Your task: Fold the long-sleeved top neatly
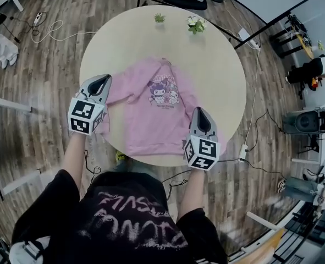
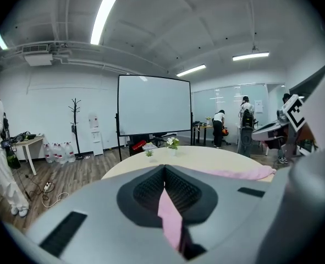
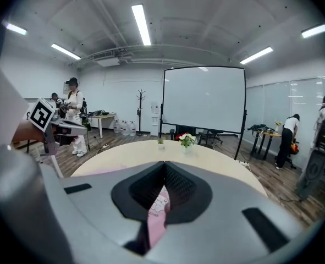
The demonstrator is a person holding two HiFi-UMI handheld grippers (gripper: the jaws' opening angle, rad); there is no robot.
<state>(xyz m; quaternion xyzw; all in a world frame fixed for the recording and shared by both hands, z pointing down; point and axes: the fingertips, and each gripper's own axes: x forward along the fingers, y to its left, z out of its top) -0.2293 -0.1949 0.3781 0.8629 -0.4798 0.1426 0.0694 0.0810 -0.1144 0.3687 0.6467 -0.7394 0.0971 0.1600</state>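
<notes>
The top [image 1: 154, 114] is lying spread on the table [image 1: 217, 65], on the half nearest me. My left gripper [image 1: 103, 81] is sitting at its left sleeve, with cloth pinched between the jaws. My right gripper [image 1: 199, 115] is sitting at its right edge, pinching cloth too. Two plants [image 1: 159, 18] are standing side by side behind the top, at the table's far edge, well apart from it.

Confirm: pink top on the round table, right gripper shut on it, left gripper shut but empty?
Not quite: the left gripper isn't empty. The left gripper view shows pink cloth of the top pinched between its jaws. The rest stands: the top lies on the round table, and the right gripper is shut on it.
</notes>
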